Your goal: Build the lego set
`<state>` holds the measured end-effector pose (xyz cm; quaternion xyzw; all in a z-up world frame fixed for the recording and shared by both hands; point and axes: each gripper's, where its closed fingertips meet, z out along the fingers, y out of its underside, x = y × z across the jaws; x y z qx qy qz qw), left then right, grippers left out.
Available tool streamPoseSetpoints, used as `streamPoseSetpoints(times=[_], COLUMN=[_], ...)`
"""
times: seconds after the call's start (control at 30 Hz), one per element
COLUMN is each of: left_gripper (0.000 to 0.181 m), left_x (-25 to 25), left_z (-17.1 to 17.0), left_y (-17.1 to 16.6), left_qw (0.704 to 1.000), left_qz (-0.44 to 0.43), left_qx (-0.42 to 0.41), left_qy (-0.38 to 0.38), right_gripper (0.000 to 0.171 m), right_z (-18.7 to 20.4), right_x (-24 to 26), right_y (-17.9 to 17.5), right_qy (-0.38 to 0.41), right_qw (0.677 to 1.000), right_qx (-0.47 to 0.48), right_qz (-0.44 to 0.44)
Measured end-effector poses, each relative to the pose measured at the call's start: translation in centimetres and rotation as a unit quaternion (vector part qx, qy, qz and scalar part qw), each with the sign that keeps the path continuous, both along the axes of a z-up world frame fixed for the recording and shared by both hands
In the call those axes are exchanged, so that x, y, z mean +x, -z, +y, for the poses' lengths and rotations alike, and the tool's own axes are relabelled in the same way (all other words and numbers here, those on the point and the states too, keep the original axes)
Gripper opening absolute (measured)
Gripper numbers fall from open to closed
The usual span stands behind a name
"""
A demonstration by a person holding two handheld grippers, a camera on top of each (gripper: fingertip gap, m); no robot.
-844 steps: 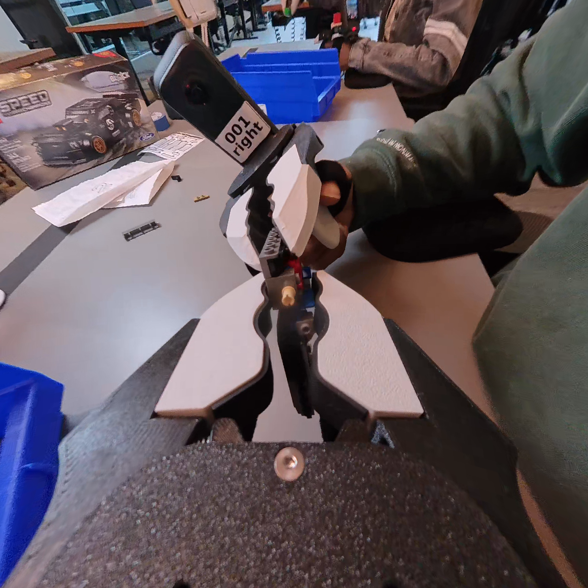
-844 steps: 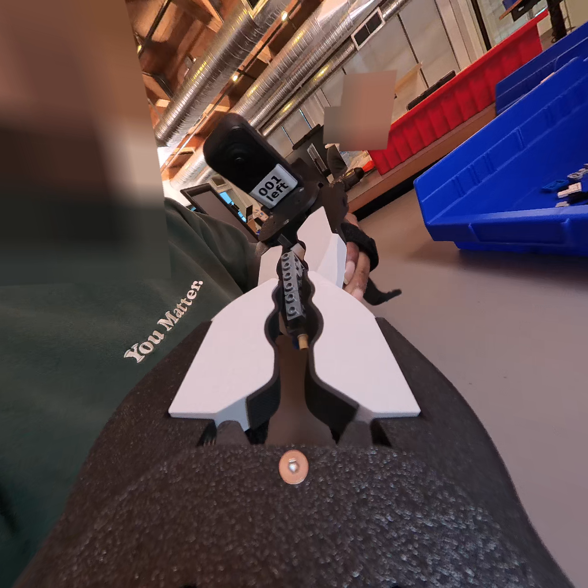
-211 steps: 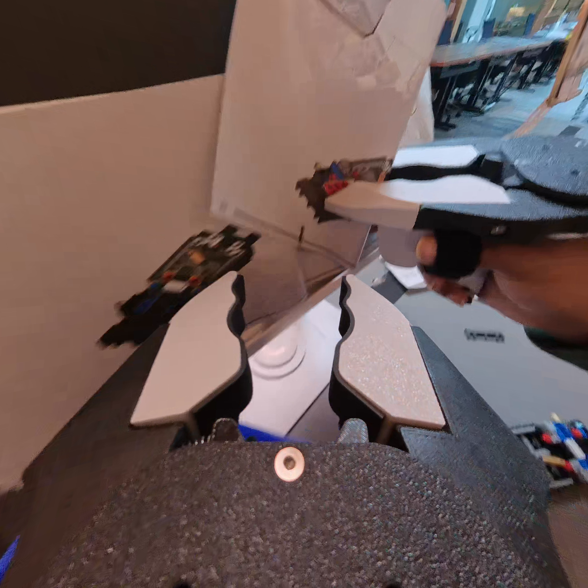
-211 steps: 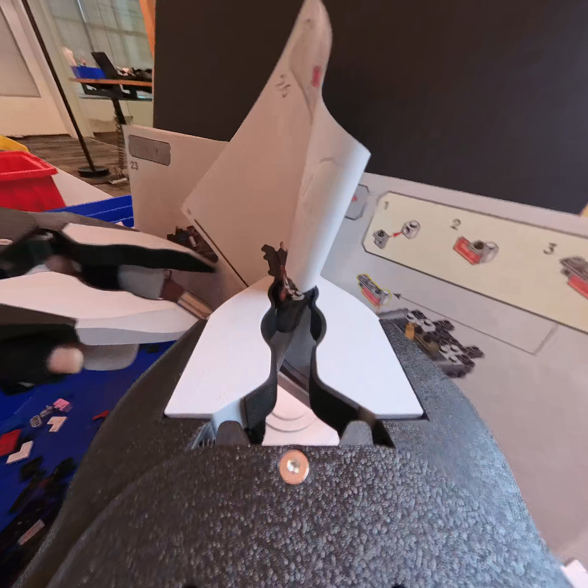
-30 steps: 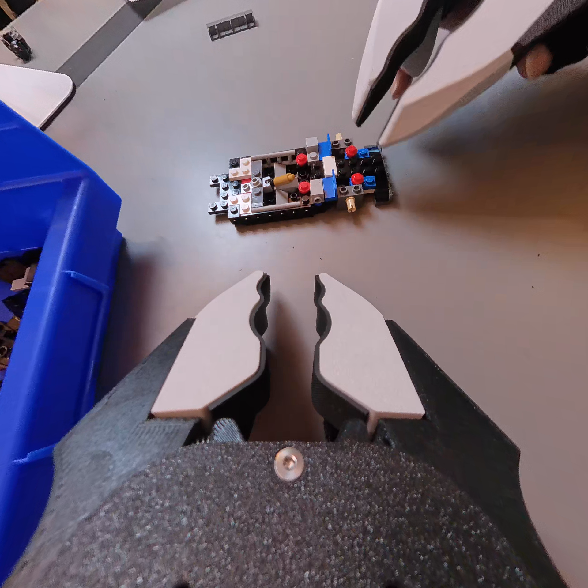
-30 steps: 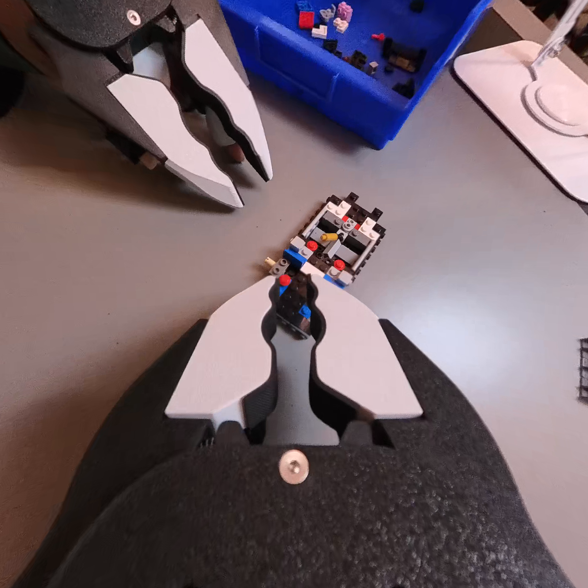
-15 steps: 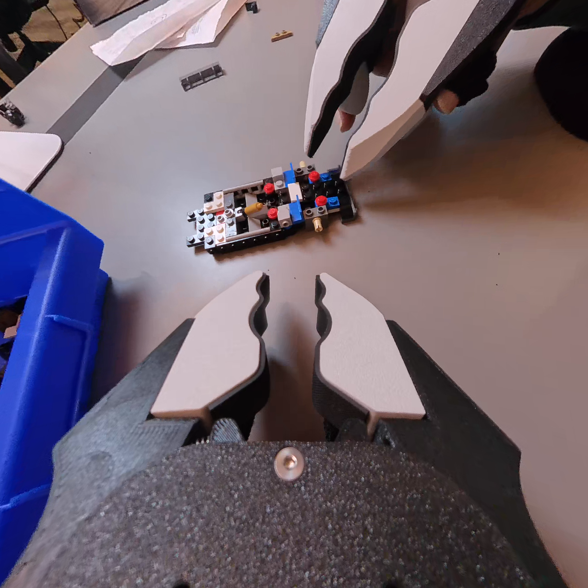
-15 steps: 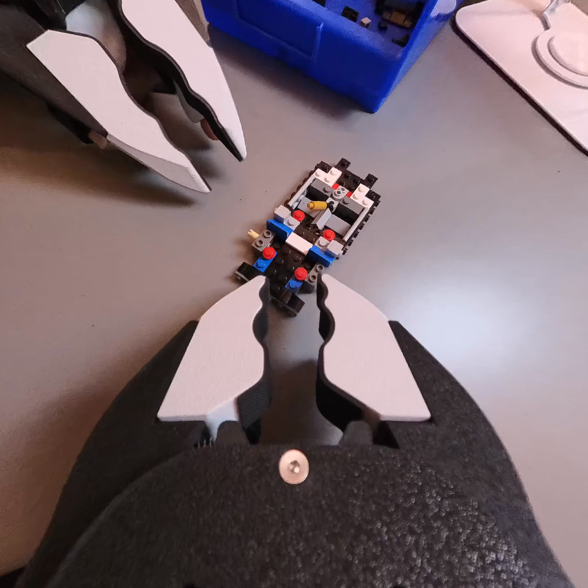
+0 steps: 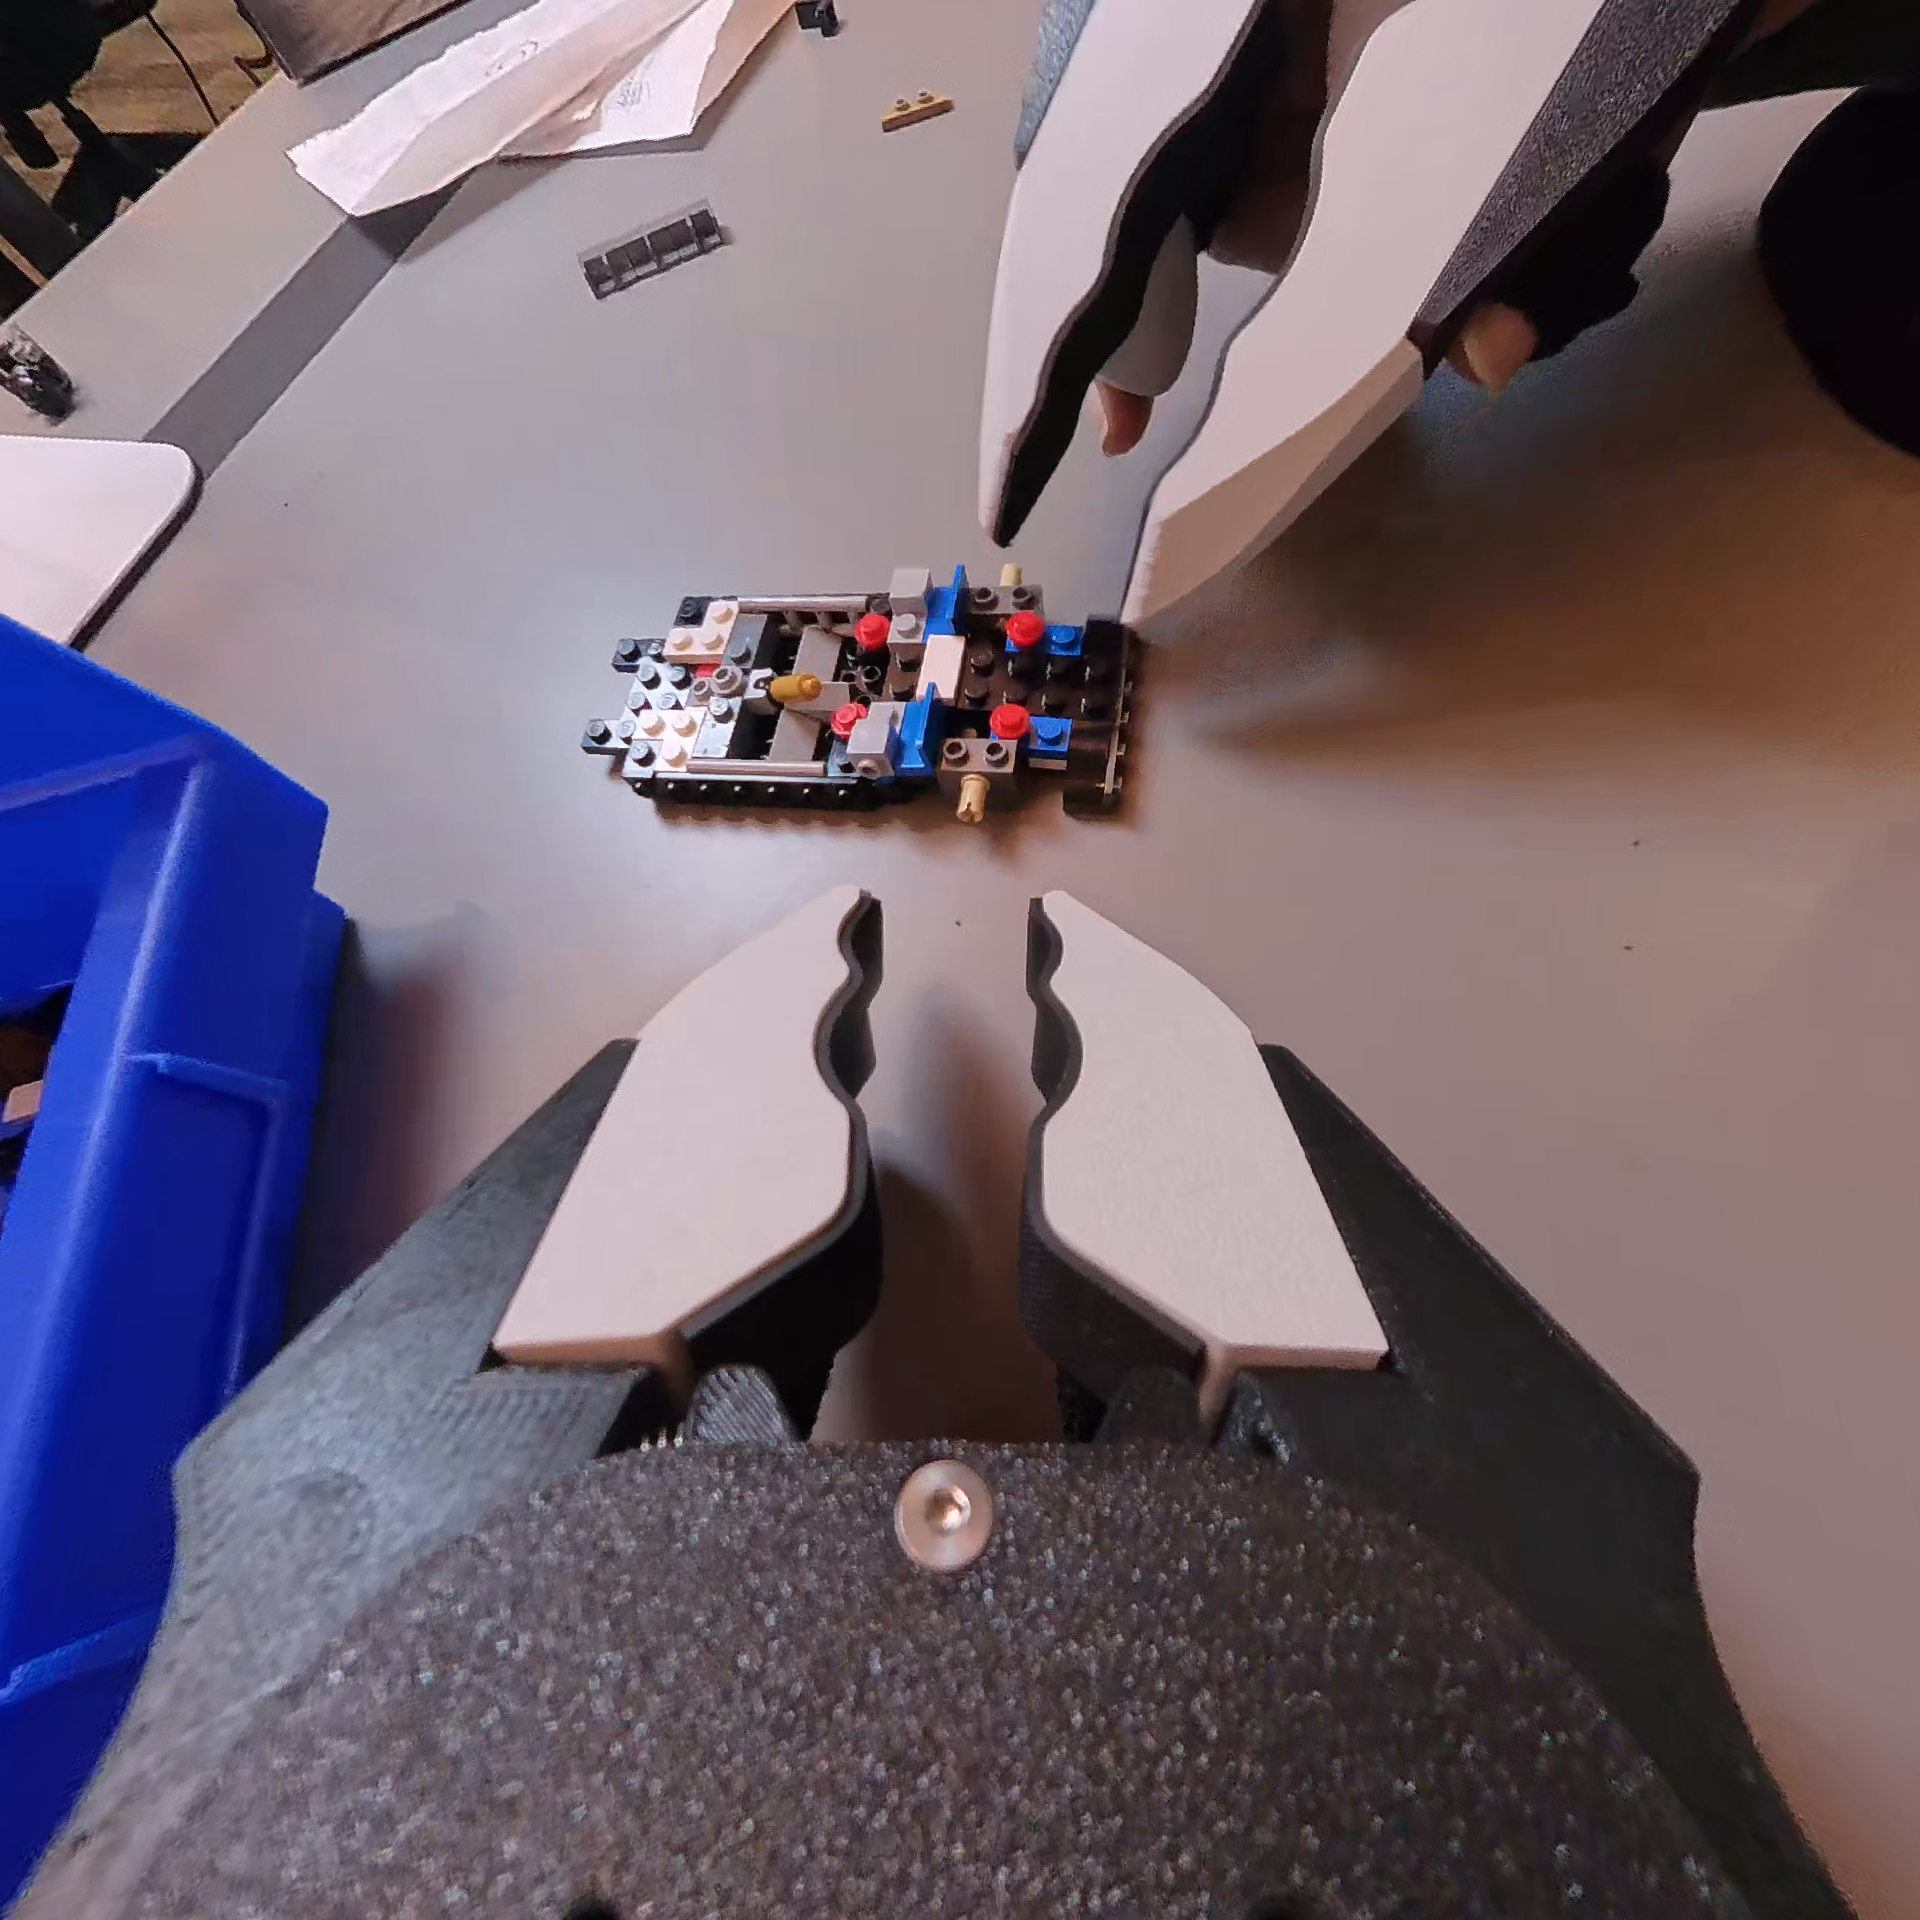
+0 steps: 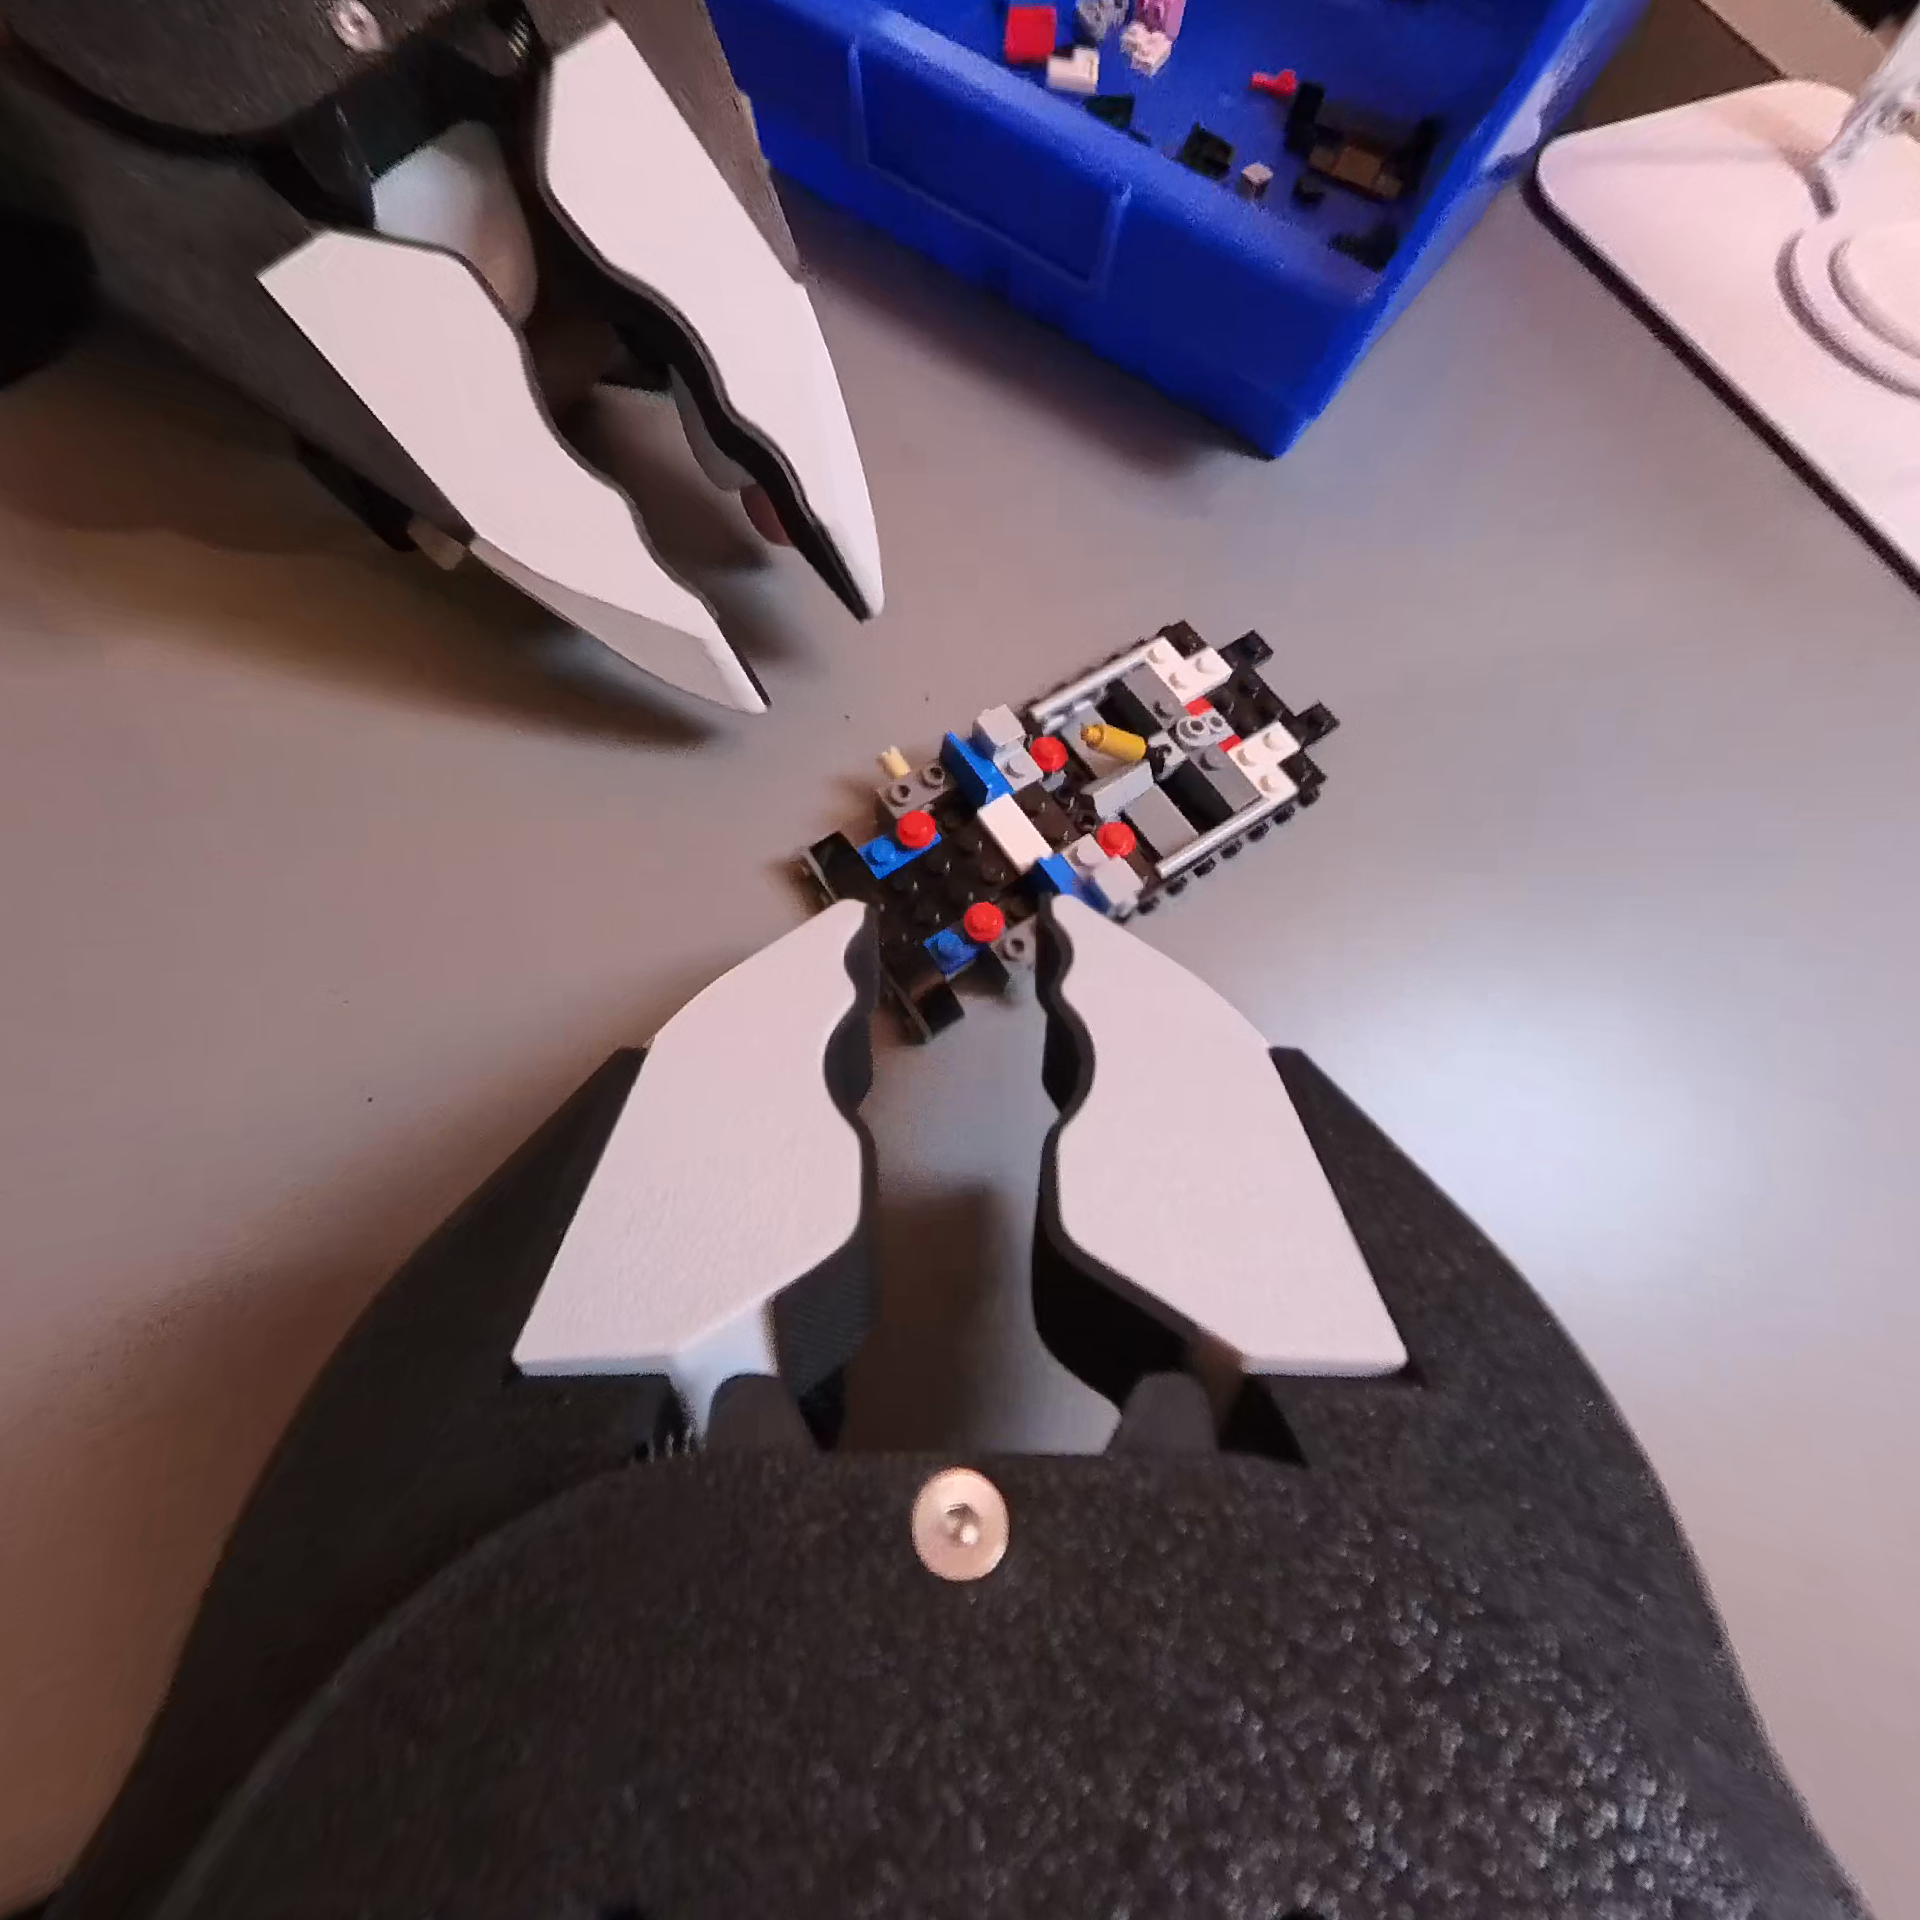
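— Clutter first: what lies around the brick chassis?

— One blue bin of loose bricks on the far side of the counter in the right wrist view; in the left wrist view the same bin fills the left edge. One white flat base sits at the far right there. In the left wrist view, far off, lie folded white paper sheets, one dark ribbed strip and one small tan plate.

— Anything in the way?

— Nothing between the grippers and the model. The chassis lies flat on the grey counter, between the two grippers.

— And the grippers?

— Two. The left gripper hangs just short of the chassis's near long side, jaws apart, nothing between them; from the other view it points down beside the model without touching. The right gripper has its jaws apart too, astride the chassis's black end, though I cannot tell if the tips touch it. In the left wrist view its right tip sits just at the model's far right corner.

— Counts on the model?

— Four red round studs, one yellow pin near the middle, two tan pegs at the sides.
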<state>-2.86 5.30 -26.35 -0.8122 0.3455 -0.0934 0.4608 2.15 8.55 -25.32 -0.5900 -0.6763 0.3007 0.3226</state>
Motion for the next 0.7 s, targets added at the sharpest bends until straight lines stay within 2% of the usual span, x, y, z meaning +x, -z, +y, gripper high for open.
streamPoseSetpoints(times=[0.13,0.3,0.7], left_gripper=[0.024,0.024,0.024], left_x=[1.5,2.3,2.5], left_z=[-0.2,-0.5,-0.7], left_y=[0.0,0.6,0.6], left_qw=[0.999,0.999,0.999], left_qz=[-0.021,0.001,0.001], left_qx=[-0.021,-0.028,-0.028], left_qy=[0.012,0.021,0.029], right_gripper=[0.023,0.017,0.007], right_z=[-1.1,-1.4,-0.8], right_x=[-1.4,-2.2,-2.7], right_y=[-0.1,1.1,1.4], right_qy=[-0.048,-0.073,-0.049], right_qw=[0.998,0.993,0.991], right_qx=[0.035,0.040,-0.006], right_qz=[-0.030,-0.084,-0.121])
